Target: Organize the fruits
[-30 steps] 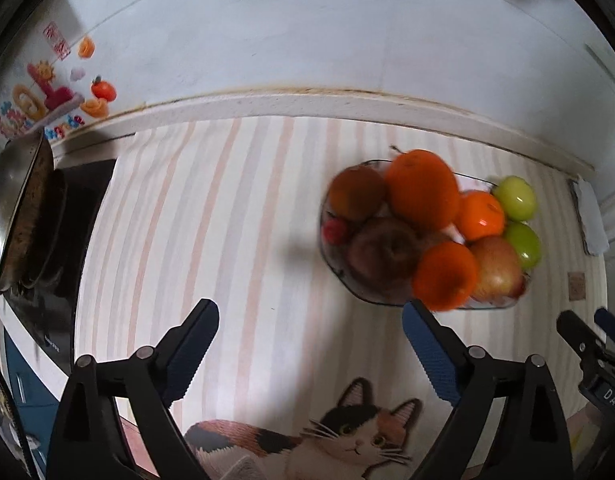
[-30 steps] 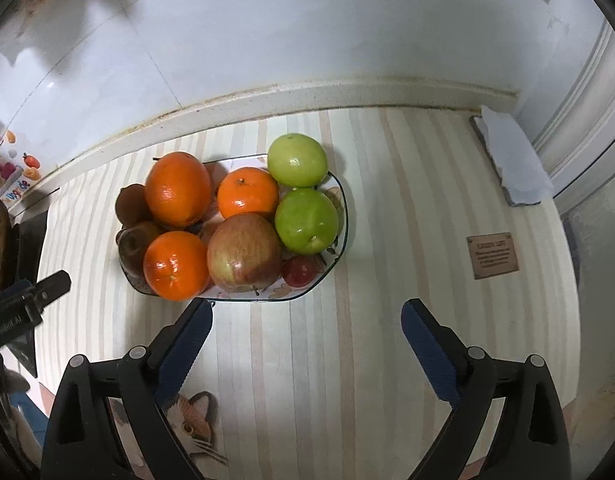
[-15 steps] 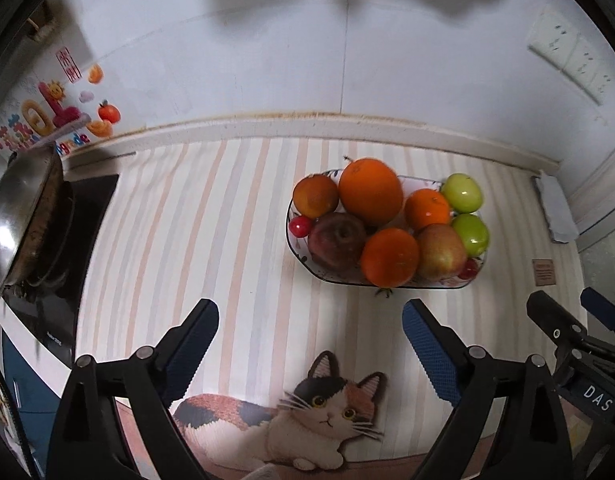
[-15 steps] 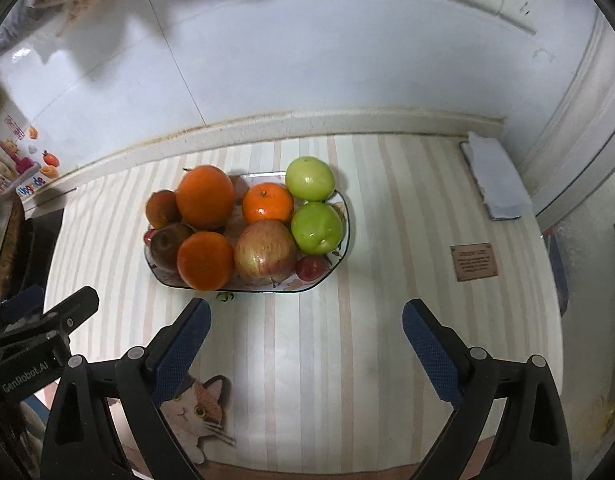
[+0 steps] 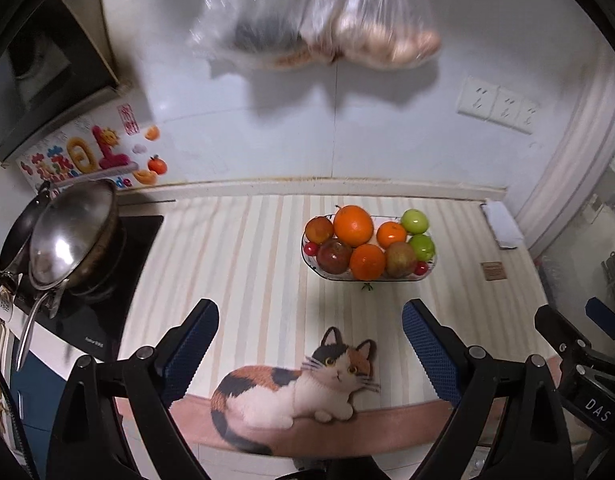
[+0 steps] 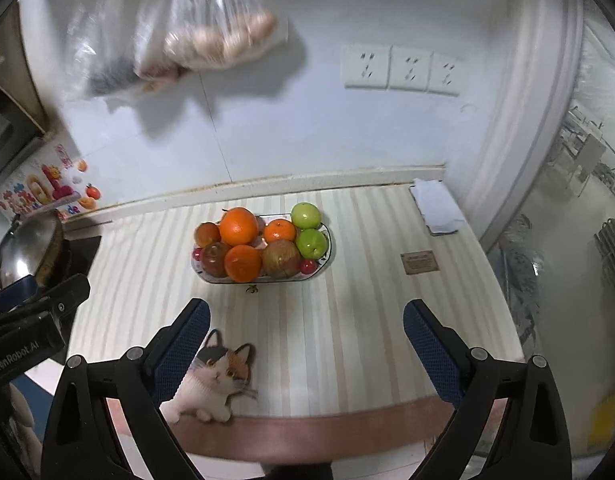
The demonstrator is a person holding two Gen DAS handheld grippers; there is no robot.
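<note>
A glass fruit bowl (image 5: 429, 270) (image 6: 329, 240) stands on the striped counter, piled with oranges (image 5: 353, 221) (image 6: 238, 226), two green apples (image 5: 414, 221) (image 6: 305, 215), reddish apples (image 5: 333, 255) (image 6: 280, 258) and small red fruits (image 5: 310, 249) (image 6: 308, 266). My left gripper (image 5: 310, 322) is open and empty, well back from the bowl over the counter's front. My right gripper (image 6: 306, 322) is open and empty, also back from the bowl. A small fruit stem (image 5: 366, 287) (image 6: 251, 289) lies just in front of the bowl.
A cat-shaped mat (image 5: 291, 392) (image 6: 211, 380) lies at the counter's front edge. A wok with a steel lid (image 5: 71, 232) (image 6: 27, 248) sits on the black stove at left. Plastic bags (image 5: 327, 16) (image 6: 195, 32) hang on the wall. A folded cloth (image 5: 501, 226) (image 6: 435, 210) and a brown tag (image 6: 419, 262) lie at right.
Both grippers have pulled back and up from the bowl, so the bowl looks smaller and farther. The cat mat, the stove and the hanging bags have come into view.
</note>
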